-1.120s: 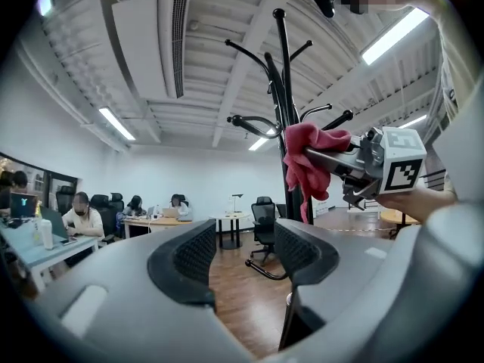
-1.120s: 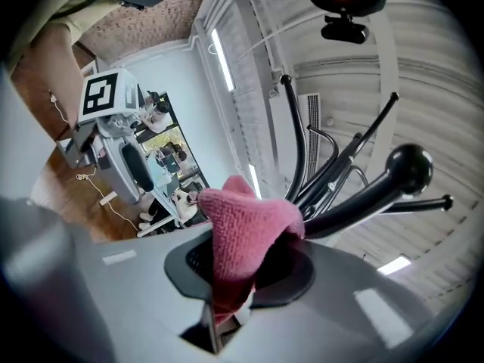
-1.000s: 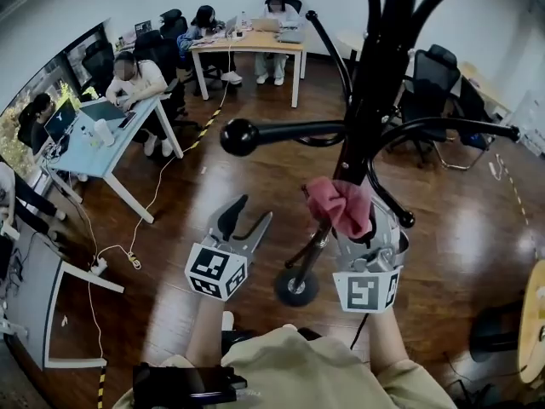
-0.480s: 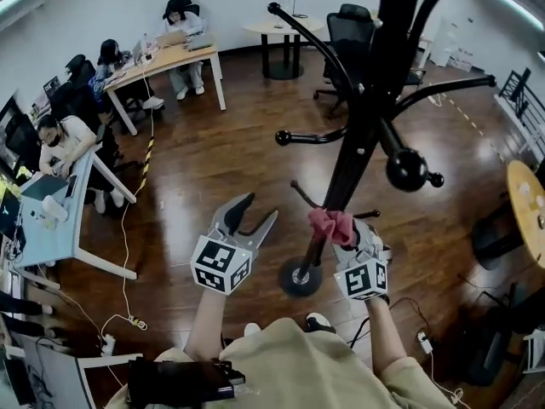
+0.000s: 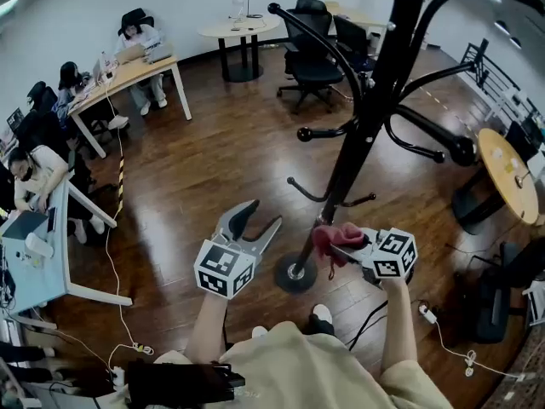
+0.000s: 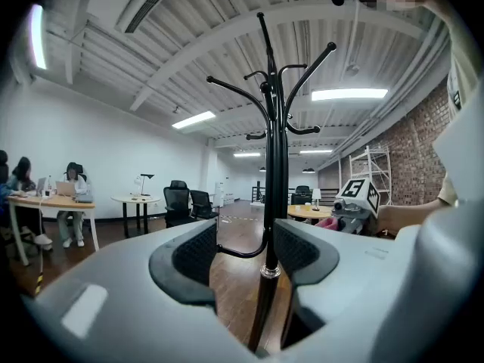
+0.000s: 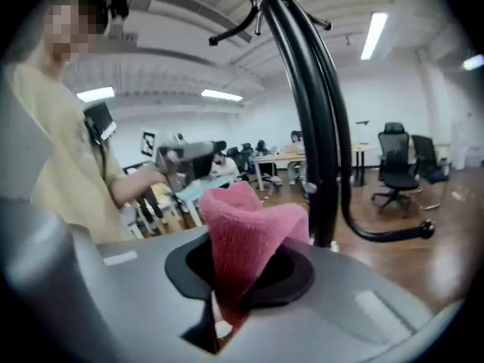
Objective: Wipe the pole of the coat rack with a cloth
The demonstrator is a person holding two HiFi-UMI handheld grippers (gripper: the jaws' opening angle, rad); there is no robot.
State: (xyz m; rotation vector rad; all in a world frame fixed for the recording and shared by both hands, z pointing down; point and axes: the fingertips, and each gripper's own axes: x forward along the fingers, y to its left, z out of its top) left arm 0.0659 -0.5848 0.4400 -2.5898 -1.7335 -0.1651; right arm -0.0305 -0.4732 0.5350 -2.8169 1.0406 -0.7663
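My right hand-held gripper point(image 5: 345, 247) is clamped on the pink cloth point(image 5: 335, 235), which bunches out past the jaws. The cloth sits low on the coat rack pole point(image 5: 345, 177), just above the base point(image 5: 295, 273). It probably touches the pole, but the head view doesn't settle it, and my right gripper view shows the pole just beside it. My left hand-held gripper point(image 5: 260, 215) has its jaws wide apart and holds nothing, with the pole lined up beyond the gap. To wipe well I should press the wad firmly on the pole, slide along its length, and steady the rack with the left if it rocks.
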